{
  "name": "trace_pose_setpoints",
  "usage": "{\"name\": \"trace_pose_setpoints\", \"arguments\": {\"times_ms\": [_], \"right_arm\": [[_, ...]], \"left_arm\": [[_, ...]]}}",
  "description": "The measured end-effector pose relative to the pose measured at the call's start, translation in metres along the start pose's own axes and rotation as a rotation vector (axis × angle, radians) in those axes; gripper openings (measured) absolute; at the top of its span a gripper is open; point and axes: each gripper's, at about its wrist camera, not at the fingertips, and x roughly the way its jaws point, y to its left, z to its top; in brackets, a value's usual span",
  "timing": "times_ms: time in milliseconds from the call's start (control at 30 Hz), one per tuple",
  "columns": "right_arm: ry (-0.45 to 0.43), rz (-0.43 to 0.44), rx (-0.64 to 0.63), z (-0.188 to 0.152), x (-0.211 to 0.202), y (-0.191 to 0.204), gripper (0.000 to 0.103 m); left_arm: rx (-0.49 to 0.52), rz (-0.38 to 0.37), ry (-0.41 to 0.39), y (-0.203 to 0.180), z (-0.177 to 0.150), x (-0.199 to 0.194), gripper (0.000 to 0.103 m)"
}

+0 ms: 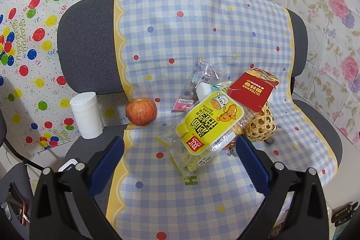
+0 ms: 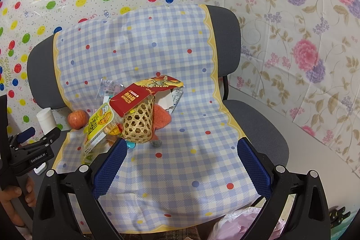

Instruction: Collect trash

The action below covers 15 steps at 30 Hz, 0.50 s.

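From the left wrist view, the left gripper (image 1: 180,161) hung over the chair seat with its fingers (image 1: 105,163) spread wide and holding nothing. Just ahead lay the yellow snack packet (image 1: 209,122), leaning on a clear wrapper (image 1: 201,75) and touching the red box (image 1: 253,91) that sat atop the woven basket (image 1: 261,127). An apple (image 1: 141,111) and a paper roll (image 1: 86,115) stood apart to the left. Judging by this, little had been gathered: the basket was mostly empty of wrappers, and the packet, clear wrapper and smaller scraps were left to collect.

From the right wrist view, the right gripper (image 2: 182,163) also had its fingers (image 2: 253,167) spread and empty, hovering above bare checkered cloth (image 2: 191,172). The basket lay tipped on its side, with an orange knitted item (image 2: 163,117) behind it and a small grey object (image 2: 156,143) beside it. The seat's right half gave open room; the cloth's yellow border (image 2: 234,125) and seat edge lay near. A pink plastic bag (image 2: 243,224) waited below the front edge.
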Motion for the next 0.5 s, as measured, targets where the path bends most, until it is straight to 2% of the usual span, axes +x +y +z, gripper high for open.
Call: {"name": "trace_pose_setpoints", "arguments": {"times_ms": [200, 433, 500], "right_arm": [[-0.001, 0.023, 0.008, 0.0, 0.005, -0.007, 0.097], [-0.021, 0.028, 0.0, -0.004, 0.037, -0.004, 0.097], [-0.004, 0.043, 0.008, -0.004, 0.05, -0.004, 0.097]], "left_arm": [[0.009, 0.005, 0.01, 0.001, -0.004, 0.006, 0.096], [0.071, 0.009, 0.015, -0.003, -0.016, 0.022, 0.096], [0.089, -0.004, 0.03, -0.005, -0.02, 0.031, 0.096]]}}
